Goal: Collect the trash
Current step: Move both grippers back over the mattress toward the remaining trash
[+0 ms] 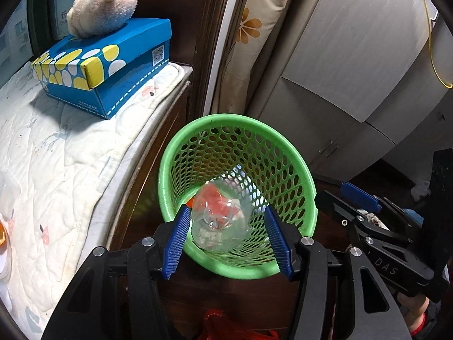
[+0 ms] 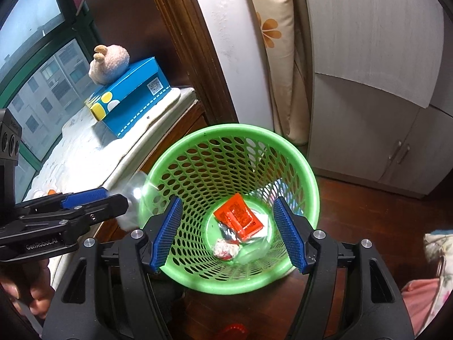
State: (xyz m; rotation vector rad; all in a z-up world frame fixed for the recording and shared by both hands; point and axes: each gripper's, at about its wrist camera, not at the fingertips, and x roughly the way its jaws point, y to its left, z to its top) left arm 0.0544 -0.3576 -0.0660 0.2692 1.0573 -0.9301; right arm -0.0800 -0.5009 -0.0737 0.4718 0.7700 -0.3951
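The left gripper [image 1: 229, 240] is spread wide, with a clear plastic bottle [image 1: 219, 221] seen between its pads at the rim of the green mesh wastebasket [image 1: 307, 187]; whether the bottle is touched cannot be told. The right gripper [image 2: 229, 235] is also spread wide and holds nothing. Collection is judged well advanced: an orange wrapper [image 2: 240, 218] and crumpled foil [image 2: 225, 249] already lie in the basket bottom. Orange scraps [image 2: 51, 191] on the quilted ledge [image 1: 56, 164] may remain.
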